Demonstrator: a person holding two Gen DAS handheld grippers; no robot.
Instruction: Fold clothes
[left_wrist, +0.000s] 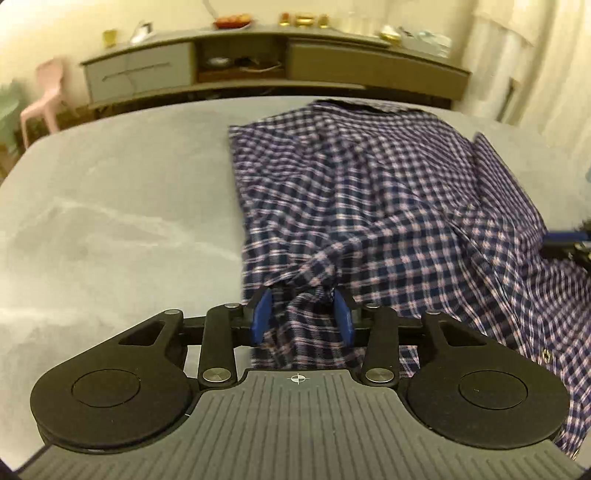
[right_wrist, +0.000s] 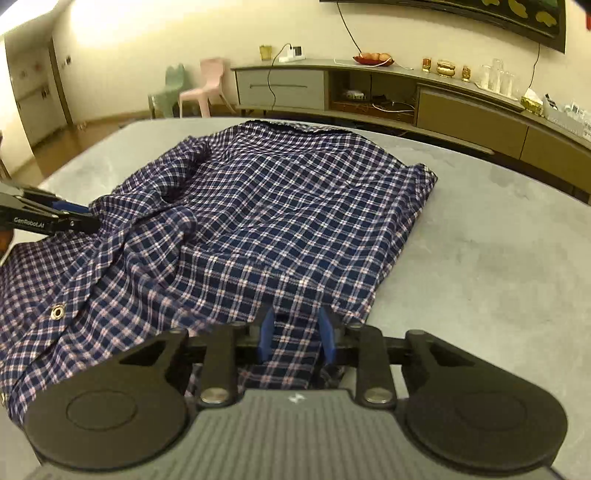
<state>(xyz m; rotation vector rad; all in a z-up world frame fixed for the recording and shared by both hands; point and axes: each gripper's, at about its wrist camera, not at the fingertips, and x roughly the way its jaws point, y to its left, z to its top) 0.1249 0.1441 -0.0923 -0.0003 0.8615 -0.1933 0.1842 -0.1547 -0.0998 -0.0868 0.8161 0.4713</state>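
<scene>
Two grippers, left & right, each part open w/ plaid shirt cloth between pads, at shirt's near edge on grey table.

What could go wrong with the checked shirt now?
The left gripper has a bunched tuck of the checked shirt between its pads; that lump might get folded in as a crease. The right gripper straddles the near hem, but its pads don't look pressed on it, so the cloth could slip out if lifted. The shirt's near part hangs toward the edge of the grey table and might slide.
</scene>
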